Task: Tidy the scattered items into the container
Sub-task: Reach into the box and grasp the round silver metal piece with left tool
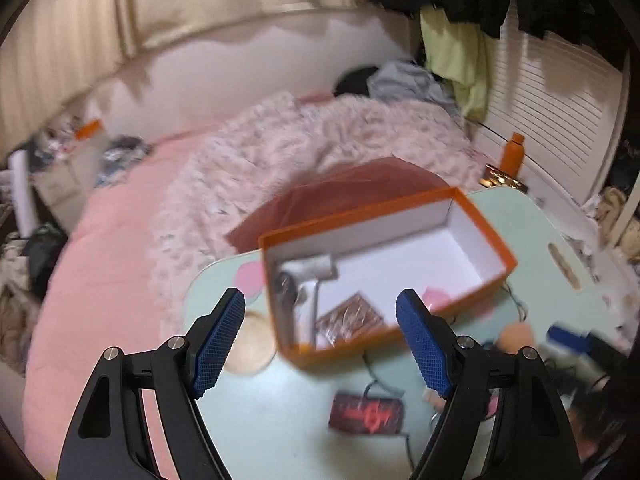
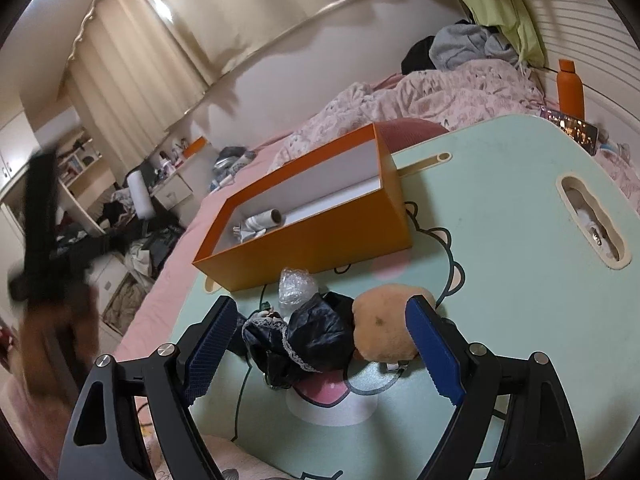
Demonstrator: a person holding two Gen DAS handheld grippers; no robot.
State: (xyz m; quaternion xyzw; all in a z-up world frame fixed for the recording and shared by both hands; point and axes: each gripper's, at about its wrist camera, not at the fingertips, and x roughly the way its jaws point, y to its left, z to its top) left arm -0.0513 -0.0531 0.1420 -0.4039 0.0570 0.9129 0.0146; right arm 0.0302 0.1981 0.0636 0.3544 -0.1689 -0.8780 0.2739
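Both grippers (image 1: 322,338) (image 2: 320,346) gape empty; orange box (image 2: 320,236) hugs table's (image 2: 500,240) far edge.

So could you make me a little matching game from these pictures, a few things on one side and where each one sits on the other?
Things:
1. lint roller
2. tan plush toy
3. orange bottle
4. red-and-black phone

Places:
A. standing beyond the far end of the green table
B. lying inside the orange box
C. between the open fingers of the right gripper
D. flat on the table, on the near side of the box

Pairs: 1-B, 2-C, 3-A, 4-D
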